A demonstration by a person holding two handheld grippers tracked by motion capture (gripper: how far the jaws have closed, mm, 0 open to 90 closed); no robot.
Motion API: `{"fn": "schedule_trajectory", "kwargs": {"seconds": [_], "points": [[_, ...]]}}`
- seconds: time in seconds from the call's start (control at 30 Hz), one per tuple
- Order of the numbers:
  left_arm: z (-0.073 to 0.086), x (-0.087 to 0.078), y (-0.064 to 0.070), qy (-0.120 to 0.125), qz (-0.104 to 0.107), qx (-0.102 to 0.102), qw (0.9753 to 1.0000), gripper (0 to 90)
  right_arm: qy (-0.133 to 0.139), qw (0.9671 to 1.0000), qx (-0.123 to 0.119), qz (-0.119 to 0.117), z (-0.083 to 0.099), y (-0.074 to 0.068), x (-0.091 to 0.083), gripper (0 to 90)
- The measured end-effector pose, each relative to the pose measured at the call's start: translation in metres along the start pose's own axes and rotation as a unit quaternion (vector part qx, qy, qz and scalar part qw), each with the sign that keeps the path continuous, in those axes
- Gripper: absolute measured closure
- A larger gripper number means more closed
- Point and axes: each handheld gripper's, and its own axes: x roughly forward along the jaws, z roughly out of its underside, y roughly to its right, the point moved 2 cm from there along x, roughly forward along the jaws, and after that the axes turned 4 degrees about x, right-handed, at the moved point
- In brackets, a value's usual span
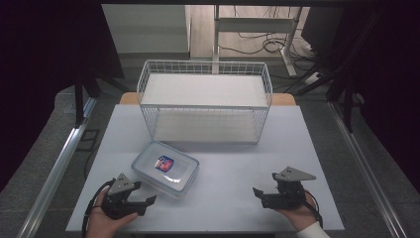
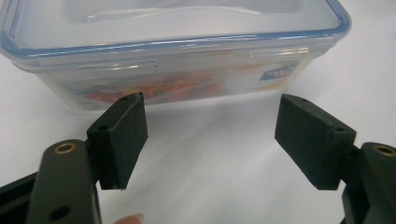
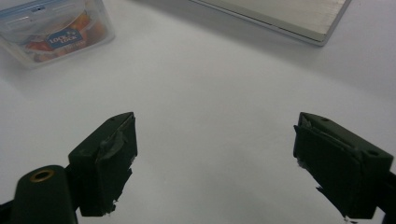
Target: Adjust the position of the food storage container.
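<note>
Plastic food box [image 1: 165,169] with its clear lid clipped on lies flat on the table [image 1: 233,163], just ahead of the left tongs [image 1: 141,201], whose jaws gape wide and touch nothing. Well off to its side, the right tongs [image 1: 258,194] also stand wide, gripping nothing. Beyond both sits a white wire basket [image 1: 204,101].

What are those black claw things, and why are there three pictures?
A person sits at a white table and holds a pinching tool in each hand: the left gripper and the right gripper. One camera looks down from above. The other two ride on the tools, so you see each tool's own black jaws poking up. Both are open and hold nothing. On the table lies a clear plastic box with a blue-edged lid, right in front of the left gripper. Behind it stands a white wire basket.
</note>
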Motion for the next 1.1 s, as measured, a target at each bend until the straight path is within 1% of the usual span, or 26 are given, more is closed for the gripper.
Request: {"fn": "schedule_trajectory", "kwargs": {"seconds": [0.07,0.2,0.23,0.3,0.33,0.37,0.4,0.5,0.6,0.73,0.87,0.97,1.0,1.1], "points": [[0.000,0.000,0.000,0.000,-0.001,0.000,1.0000,25.3,-0.001,1.0000,-0.002,0.000,0.000,0.001,0.001,14.5],[-0.001,-0.001,-0.001,0.006,-0.005,-0.007,0.9999,25.3,-0.003,1.0000,-0.002,-0.005,0.002,0.001,0.001,15.6],[-0.002,-0.001,-0.001,0.006,-0.007,-0.007,0.9999,25.3,-0.009,0.9999,-0.004,-0.008,0.005,0.000,0.001,16.0],[0.000,-0.001,0.000,0.002,-0.009,-0.002,1.0000,25.3,-0.010,0.9998,-0.012,-0.008,0.003,-0.001,0.002,16.1],[0.000,-0.001,0.000,0.002,-0.009,-0.002,1.0000,25.3,-0.010,0.9998,-0.012,-0.008,0.003,-0.001,0.002,16.1],[0.001,-0.002,0.001,0.001,-0.011,0.001,0.9999,25.3,-0.004,0.9998,-0.022,-0.001,-0.002,-0.003,0.003,16.2],[0.002,-0.006,0.002,0.000,-0.012,0.000,0.9999,25.3,0.000,0.9997,-0.024,0.000,-0.004,-0.004,0.002,16.2],[0.003,-0.009,0.002,0.005,-0.013,-0.001,0.9999,25.2,0.004,0.9997,-0.023,0.003,-0.003,-0.005,0.001,16.1],[0.002,-0.010,0.003,0.006,-0.013,0.002,0.9999,25.2,-0.003,0.9998,-0.019,0.000,0.001,-0.005,-0.001,16.4],[0.001,-0.009,0.003,0.007,-0.008,0.004,0.9999,25.2,0.005,0.9998,-0.020,-0.002,-0.002,-0.005,-0.004,17.4],[-0.001,-0.008,0.002,0.007,-0.003,0.005,1.0000,25.2,0.000,0.9998,-0.017,-0.008,0.000,-0.001,-0.003,18.4],[-0.004,-0.007,0.002,0.010,-0.001,0.011,0.9999,25.6,-0.006,0.9998,-0.016,-0.006,0.001,0.003,-0.001,18.4],[-0.005,-0.007,0.002,0.014,0.000,0.013,0.9998,26.4,-0.003,0.9999,-0.014,-0.007,0.001,0.003,-0.001,18.5],[-0.009,-0.010,0.005,0.018,0.008,0.026,0.9995,26.7,0.000,0.9998,-0.016,-0.009,0.000,0.001,-0.002,18.8]]}}
